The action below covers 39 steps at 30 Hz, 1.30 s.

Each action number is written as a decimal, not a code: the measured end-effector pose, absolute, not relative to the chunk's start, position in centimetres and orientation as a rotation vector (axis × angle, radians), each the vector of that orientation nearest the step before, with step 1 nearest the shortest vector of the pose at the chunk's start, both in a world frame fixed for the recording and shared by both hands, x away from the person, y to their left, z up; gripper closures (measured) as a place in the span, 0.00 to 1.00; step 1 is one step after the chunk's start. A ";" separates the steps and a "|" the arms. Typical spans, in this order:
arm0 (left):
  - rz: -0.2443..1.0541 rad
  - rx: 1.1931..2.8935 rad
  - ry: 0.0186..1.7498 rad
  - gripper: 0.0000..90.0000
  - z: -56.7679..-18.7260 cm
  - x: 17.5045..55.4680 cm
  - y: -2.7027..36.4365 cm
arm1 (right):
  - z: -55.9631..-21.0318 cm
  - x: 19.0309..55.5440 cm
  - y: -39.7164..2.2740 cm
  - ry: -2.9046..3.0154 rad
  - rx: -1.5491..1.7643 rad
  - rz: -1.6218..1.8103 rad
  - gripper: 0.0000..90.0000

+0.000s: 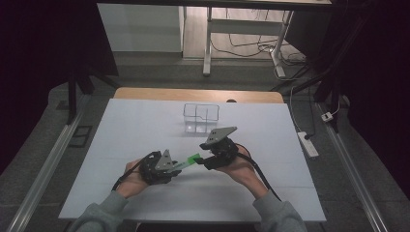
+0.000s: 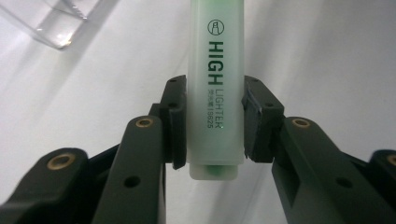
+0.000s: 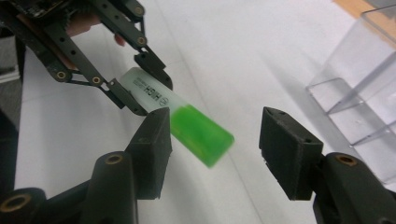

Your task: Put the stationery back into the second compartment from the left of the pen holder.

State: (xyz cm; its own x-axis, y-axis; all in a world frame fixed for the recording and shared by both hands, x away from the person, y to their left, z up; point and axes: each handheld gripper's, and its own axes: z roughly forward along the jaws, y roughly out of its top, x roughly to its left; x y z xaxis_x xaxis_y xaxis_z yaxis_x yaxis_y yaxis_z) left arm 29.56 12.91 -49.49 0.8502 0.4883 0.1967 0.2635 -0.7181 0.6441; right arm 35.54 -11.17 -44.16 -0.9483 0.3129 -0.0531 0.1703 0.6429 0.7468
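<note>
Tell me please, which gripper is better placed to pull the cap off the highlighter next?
The right gripper, probably. Its fingers are open on both sides of the green cap, not touching it yet. The left gripper is already shut on the highlighter body, so it can only steady it.

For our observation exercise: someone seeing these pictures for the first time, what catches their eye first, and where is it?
The green highlighter stands out, held above the white table near its middle, the left gripper shut on its pale barrel. The right gripper faces its bright green cap with jaws open. Behind them stands a clear plastic organizer.
</note>
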 end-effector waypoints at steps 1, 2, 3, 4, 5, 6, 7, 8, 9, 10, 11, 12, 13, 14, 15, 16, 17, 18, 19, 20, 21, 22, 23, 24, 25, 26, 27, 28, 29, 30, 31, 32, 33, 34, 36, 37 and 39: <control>0.479 2.389 0.553 0.72 -49.5 29.6 13.0 | -44.2 35.6 -11.3 2.673 0.410 1.196 0.46; 0.489 2.371 0.566 0.72 -49.5 29.6 13.2 | -44.2 35.7 -11.4 2.664 0.424 1.196 0.46; 0.496 2.356 0.575 0.72 -49.4 29.5 13.3 | -44.2 35.7 -11.4 2.654 0.442 1.200 0.45; 0.505 2.338 0.581 0.72 -49.3 29.4 13.3 | -44.2 35.8 -11.6 2.641 0.452 1.213 0.45; 0.516 2.327 0.582 0.72 -49.2 29.4 13.4 | -44.1 35.8 -11.7 2.629 0.469 1.230 0.45; 0.526 2.315 0.588 0.72 -49.2 29.3 13.5 | -44.1 35.9 -11.8 2.616 0.477 1.243 0.45; 0.535 2.302 0.596 0.72 -49.1 29.3 13.6 | -44.0 35.9 -11.9 2.610 0.487 1.252 0.45; 0.542 2.288 0.607 0.72 -49.1 29.3 13.7 | -44.0 36.0 -12.0 2.604 0.502 1.271 0.44; 0.550 2.277 0.615 0.72 -49.0 29.3 13.8 | -44.0 36.0 -12.0 2.602 0.509 1.278 0.44; 0.555 2.268 0.620 0.72 -49.0 29.3 13.8 | -44.0 36.1 -12.1 2.602 0.512 1.278 0.43; 0.561 2.258 0.628 0.72 -49.1 29.4 13.9 | -44.1 36.1 -12.1 2.600 0.518 1.280 0.43; 0.559 2.247 0.635 0.72 -49.1 29.4 14.0 | -44.2 36.1 -12.1 2.600 0.523 1.279 0.42; 0.558 2.239 0.640 0.72 -49.1 29.4 14.0 | -44.2 36.2 -12.1 2.605 0.530 1.280 0.42; 0.562 2.234 0.643 0.72 -49.1 29.4 14.0 | -44.3 36.2 -12.1 2.607 0.531 1.286 0.41; 0.566 2.230 0.645 0.72 -49.2 29.4 14.0 | -44.4 36.2 -12.0 2.612 0.533 1.283 0.41; 0.572 2.223 0.647 0.72 -49.2 29.4 14.0 | -44.6 36.2 -11.9 2.612 0.536 1.294 0.41; 0.579 2.215 0.650 0.72 -49.2 29.3 14.0 | -44.6 36.2 -11.8 2.612 0.537 1.295 0.41; 0.582 2.207 0.652 0.72 -49.2 29.3 13.9 | -44.7 36.2 -11.8 2.612 0.542 1.300 0.41; 0.589 2.198 0.654 0.72 -49.2 29.2 13.9 | -44.8 36.2 -11.7 2.617 0.552 1.310 0.41; 0.596 2.192 0.650 0.72 -49.2 29.1 13.8 | -44.9 36.2 -11.6 2.617 0.560 1.330 0.41; 0.600 2.187 0.648 0.72 -49.1 29.0 13.8 | -45.0 36.2 -11.5 2.618 0.559 1.339 0.41; 0.604 2.185 0.643 0.72 -49.1 28.9 13.7 | -45.0 36.1 -11.4 2.618 0.561 1.334 0.41; 0.605 2.184 0.640 0.72 -49.1 28.9 13.6 | -45.1 36.0 -11.3 2.619 0.558 1.342 0.41; 0.602 2.184 0.638 0.72 -49.2 28.8 13.5 | -45.1 36.0 -11.2 2.624 0.559 1.354 0.41; 0.602 2.186 0.636 0.72 -49.2 28.8 13.3 | -45.1 36.0 -11.1 2.628 0.559 1.366 0.41; 0.601 2.188 0.632 0.72 -49.3 28.8 13.2 | -45.1 35.9 -11.1 2.631 0.561 1.369 0.40; 0.599 2.188 0.631 0.72 -49.3 28.8 13.1 | -45.1 35.9 -11.0 2.632 0.565 1.366 0.40; 0.596 2.188 0.627 0.72 -49.4 28.7 12.9 | -45.2 35.8 -10.9 2.631 0.571 1.364 0.40; 0.598 2.190 0.623 0.72 -49.4 28.7 12.7 | -45.2 35.8 -10.9 2.635 0.576 1.362 0.40; 0.602 2.197 0.614 0.72 -49.4 28.7 12.6 | -45.3 35.9 -10.8 2.638 0.584 1.368 0.40; 0.604 2.198 0.609 0.72 -49.5 28.6 12.4 | -45.5 35.9 -10.7 2.638 0.593 1.373 0.40; 0.605 2.199 0.604 0.72 -49.5 28.6 12.3 | -45.6 35.9 -10.7 2.643 0.594 1.359 0.40; 0.606 2.198 0.603 0.72 -49.5 28.6 12.2 | -45.7 35.8 -10.6 2.641 0.601 1.355 0.41; 0.606 2.198 0.603 0.72 -49.5 28.6 12.1 | -45.9 35.8 -10.5 2.647 0.610 1.348 0.42; 0.604 2.199 0.605 0.72 -49.6 28.6 12.0 | -46.1 35.7 -10.3 2.661 0.610 1.358 0.44; 0.602 2.195 0.608 0.72 -49.6 28.5 11.9 | -46.1 35.7 -10.2 2.663 0.604 1.349 0.46; 0.598 2.203 0.611 0.72 -49.8 28.6 11.8 | -46.1 35.5 -10.1 2.656 0.605 1.352 0.49</control>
State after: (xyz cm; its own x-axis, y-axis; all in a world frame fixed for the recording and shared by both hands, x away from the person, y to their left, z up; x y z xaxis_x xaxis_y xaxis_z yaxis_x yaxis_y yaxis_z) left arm 28.56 11.76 -49.81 0.7759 0.5905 0.2220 0.2350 -0.5971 0.7669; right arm 35.52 -10.13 -46.05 -0.9161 0.3910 0.0893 0.3023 0.5267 0.7945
